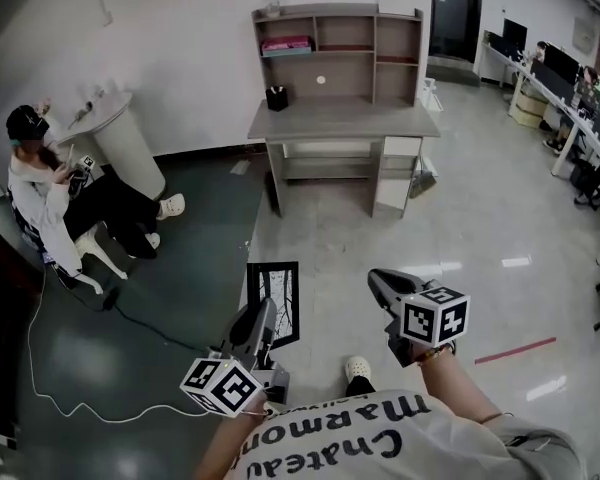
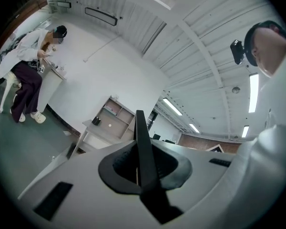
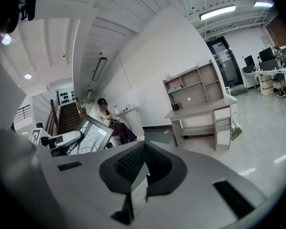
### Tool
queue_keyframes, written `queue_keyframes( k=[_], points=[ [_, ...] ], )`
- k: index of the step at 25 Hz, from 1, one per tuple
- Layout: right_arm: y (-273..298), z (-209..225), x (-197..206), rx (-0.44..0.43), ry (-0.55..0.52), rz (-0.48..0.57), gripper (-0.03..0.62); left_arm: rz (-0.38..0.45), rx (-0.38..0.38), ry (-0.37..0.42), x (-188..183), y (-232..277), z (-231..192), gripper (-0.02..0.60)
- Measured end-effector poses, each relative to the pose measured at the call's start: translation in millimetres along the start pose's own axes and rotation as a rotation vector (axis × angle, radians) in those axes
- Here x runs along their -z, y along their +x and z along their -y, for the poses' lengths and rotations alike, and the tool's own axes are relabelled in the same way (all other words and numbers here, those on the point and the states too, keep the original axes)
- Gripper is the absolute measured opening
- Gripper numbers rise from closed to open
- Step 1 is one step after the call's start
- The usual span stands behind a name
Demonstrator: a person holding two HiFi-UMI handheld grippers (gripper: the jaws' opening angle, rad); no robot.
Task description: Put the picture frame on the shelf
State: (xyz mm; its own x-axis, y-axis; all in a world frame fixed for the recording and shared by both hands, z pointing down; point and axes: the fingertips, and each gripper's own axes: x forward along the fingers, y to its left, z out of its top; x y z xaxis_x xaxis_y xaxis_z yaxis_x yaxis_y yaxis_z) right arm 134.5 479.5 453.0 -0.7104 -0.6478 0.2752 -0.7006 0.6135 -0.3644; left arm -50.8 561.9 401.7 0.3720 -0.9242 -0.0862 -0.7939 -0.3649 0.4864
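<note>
Between the jaws of the left claw (image 1: 263,315) we pinch the picture frame (image 1: 281,301) by its rim: stiff, light, likely fragile; right claw (image 1: 382,282) closed, empty.

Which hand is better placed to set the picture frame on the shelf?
Left. The left gripper clamps the picture frame, pointed towards the shelf; the right gripper is shut and empty.

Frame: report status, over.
Left gripper shut on frame. Right gripper shut, empty. Frame not yet on shelf. Open floor ahead, seated person off to the left, out of the way.
</note>
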Motion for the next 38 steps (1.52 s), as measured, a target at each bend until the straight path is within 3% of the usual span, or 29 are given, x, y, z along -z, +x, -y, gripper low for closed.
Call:
queue_keyframes(
  k=[17, 25, 31, 38],
  points=[
    [108, 130, -157, -0.077, -0.087, 0.073, 0.008, 0.089, 0.04, 0.025, -48, 215, -30, 0.057],
    [151, 178, -139, -0.095, -0.028, -0.01, 0.008, 0.042, -0.009, 0.016, -30, 262, -59, 0.055],
    [184, 181, -131, -0.148, 0.033, -0.06, 0.008, -0.001, -0.055, 0.002, -23, 284, -85, 0.055],
    [234, 200, -131, -0.106, 0.05, -0.102, 0.008, 0.015, -0.039, -0.034, -34, 322, -132, 0.055]
  ],
)
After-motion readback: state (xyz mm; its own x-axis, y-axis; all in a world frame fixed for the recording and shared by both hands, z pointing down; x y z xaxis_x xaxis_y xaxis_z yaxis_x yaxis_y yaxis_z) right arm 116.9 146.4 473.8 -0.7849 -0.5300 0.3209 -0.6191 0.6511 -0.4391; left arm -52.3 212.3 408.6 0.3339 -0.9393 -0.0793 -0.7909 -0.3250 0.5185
